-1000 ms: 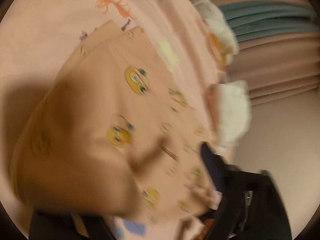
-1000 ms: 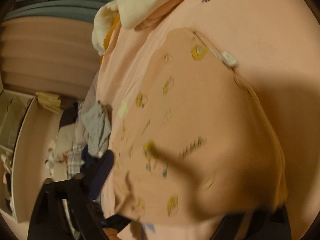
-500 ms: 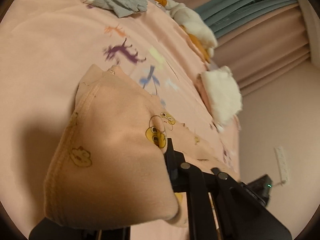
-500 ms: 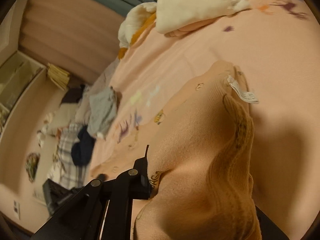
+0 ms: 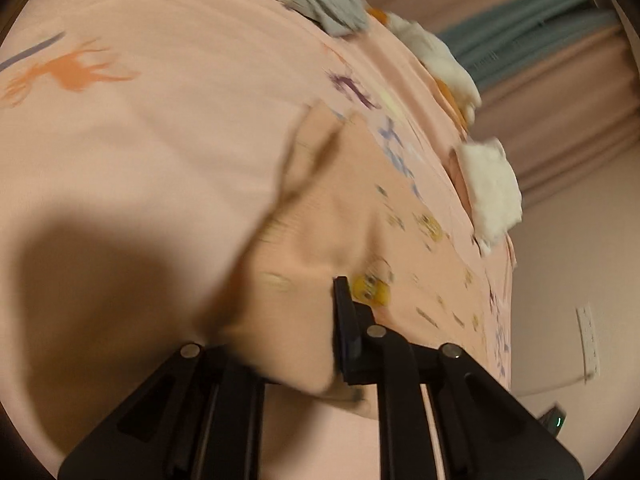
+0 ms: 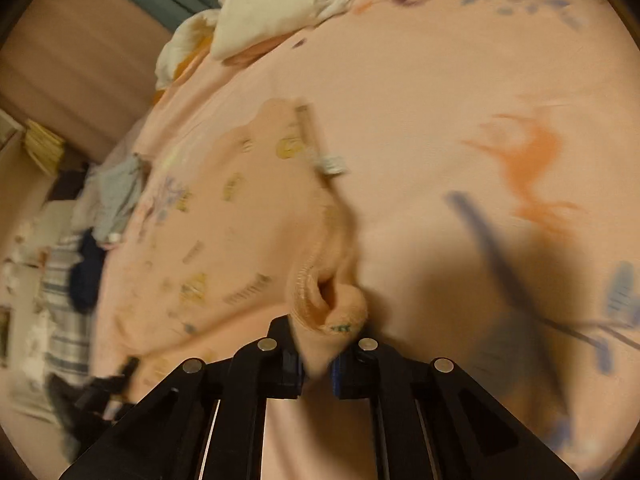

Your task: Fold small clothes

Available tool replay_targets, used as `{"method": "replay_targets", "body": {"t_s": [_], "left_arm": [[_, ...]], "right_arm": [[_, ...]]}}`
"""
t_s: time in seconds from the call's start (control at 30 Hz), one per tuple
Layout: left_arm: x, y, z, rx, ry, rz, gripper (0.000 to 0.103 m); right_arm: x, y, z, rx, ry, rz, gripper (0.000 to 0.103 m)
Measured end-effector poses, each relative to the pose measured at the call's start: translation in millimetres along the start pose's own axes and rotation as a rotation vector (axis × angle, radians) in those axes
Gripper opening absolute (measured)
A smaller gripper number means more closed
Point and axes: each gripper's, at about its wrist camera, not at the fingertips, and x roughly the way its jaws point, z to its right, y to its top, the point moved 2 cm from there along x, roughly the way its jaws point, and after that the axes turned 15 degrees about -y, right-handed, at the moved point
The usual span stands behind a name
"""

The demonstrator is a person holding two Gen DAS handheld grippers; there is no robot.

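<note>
1. The right gripper is clenched on a bunched ribbed edge of the peach garment; its jaws have just been closing on that cloth.
2. The left gripper pinches another edge of the same garment, cloth draped over one finger.
3. The garment trails away from both grippers onto the pink bedsheet.
4. Judging by this, a fold is only under way; a grey garment and white ones wait beyond.

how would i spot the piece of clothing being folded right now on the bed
Start from the pink bedsheet printed with animal shapes. Near its middle lies a small peach garment dotted with yellow cartoon faces, a white tag at one edge, pinched by the left hand-held gripper and right hand-held gripper. The other clothes are grey or white.
</note>
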Motion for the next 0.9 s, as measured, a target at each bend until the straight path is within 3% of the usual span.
{"method": "replay_targets", "body": {"t_s": [0.13,0.33,0.5,0.77,0.9], "left_arm": [[-1,5,-6,-0.014,-0.049,-0.042,0.015],[-10,-6,-4,0.071,-0.016,-0.025,0.014],[-11,-10,-7,0.124,-0.016,-0.019,0.014],[-14,-4,-18,0.034,-0.104,-0.028,0.015],[-11,-3,-12,0.05,-0.103,-0.033,0.023]], "right_arm": [[6,0,9,0.081,0.051,-0.022,0.006],[-1,-4,-11,-0.009,-0.094,0.03,0.006],[-1,-5,1,0.037,-0.085,0.026,0.006],[-16,-10,5,0.035,-0.113,-0.012,0.008],[-45,-9,-18,-0.066,-0.16,0.062,0.008]]}}
